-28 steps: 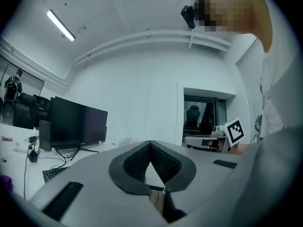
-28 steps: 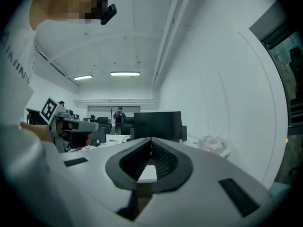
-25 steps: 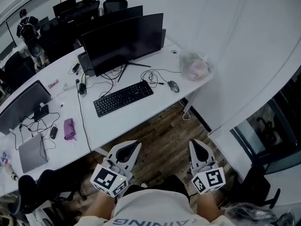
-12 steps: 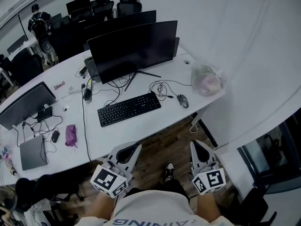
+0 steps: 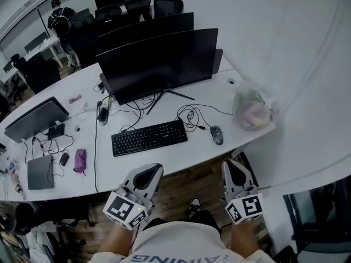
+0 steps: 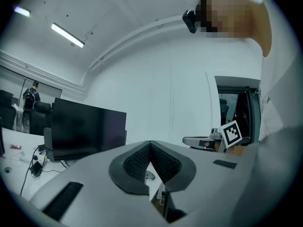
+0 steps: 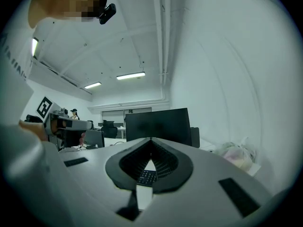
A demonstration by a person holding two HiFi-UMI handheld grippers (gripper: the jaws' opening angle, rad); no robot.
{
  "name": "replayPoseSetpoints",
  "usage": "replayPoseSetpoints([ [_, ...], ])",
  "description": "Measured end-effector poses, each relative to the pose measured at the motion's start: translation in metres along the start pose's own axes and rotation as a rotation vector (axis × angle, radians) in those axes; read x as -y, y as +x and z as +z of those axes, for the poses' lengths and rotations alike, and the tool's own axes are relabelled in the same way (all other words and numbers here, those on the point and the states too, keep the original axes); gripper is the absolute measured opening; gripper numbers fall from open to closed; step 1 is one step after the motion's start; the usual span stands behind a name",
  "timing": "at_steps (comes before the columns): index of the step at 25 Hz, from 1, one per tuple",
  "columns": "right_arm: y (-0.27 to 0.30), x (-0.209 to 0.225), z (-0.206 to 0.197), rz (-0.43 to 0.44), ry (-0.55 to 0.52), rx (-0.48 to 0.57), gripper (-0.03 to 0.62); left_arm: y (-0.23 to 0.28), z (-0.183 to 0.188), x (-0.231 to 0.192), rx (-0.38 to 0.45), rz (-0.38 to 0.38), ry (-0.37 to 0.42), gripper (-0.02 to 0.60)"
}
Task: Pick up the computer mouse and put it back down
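The dark computer mouse (image 5: 217,135) lies on the white desk (image 5: 131,160), right of the black keyboard (image 5: 149,137), with its cable coiled behind it. Both grippers hover over the floor in front of the desk, apart from everything on it. My left gripper (image 5: 156,169) is shut and empty, its tips meeting (image 6: 150,143). My right gripper (image 5: 227,164) is also shut and empty (image 7: 151,140), below and slightly right of the mouse in the head view. The keyboard (image 7: 147,176) shows through the gap under the right gripper's jaws.
A wide black monitor (image 5: 159,64) stands behind the keyboard, with a filled plastic bag (image 5: 253,109) at the desk's right end. A laptop (image 5: 38,171), a purple item (image 5: 80,161) and cables lie at the left. A curved white wall runs along the right. Wooden floor (image 5: 186,182) lies below the grippers.
The desk has drawn nearer and lower in the head view. Both grippers have come up to its front edge, still shut and level.
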State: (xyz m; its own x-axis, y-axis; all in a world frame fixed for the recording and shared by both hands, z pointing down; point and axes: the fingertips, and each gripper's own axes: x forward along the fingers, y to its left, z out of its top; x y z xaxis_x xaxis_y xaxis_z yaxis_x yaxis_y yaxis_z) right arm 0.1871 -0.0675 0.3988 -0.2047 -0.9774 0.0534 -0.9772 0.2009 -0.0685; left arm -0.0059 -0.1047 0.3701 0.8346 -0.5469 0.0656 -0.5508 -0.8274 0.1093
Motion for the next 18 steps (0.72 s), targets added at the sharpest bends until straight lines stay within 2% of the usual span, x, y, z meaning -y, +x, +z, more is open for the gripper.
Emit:
replayPoseSetpoints([
  [10,0.048,0.099,-0.015,0.042,0.069,-0.036,0.020,0.089,0.002,0.000,-0.028,0.097,0.024,0.005],
  [15,0.069,0.113,-0.021,0.074,0.060,-0.044,0.020,0.106,-0.003,-0.009,-0.043,0.119,0.018,0.005],
  [18,0.079,0.114,-0.027,0.065,0.050,-0.075,0.020,0.111,-0.008,-0.017,-0.047,0.116,-0.001,0.005],
])
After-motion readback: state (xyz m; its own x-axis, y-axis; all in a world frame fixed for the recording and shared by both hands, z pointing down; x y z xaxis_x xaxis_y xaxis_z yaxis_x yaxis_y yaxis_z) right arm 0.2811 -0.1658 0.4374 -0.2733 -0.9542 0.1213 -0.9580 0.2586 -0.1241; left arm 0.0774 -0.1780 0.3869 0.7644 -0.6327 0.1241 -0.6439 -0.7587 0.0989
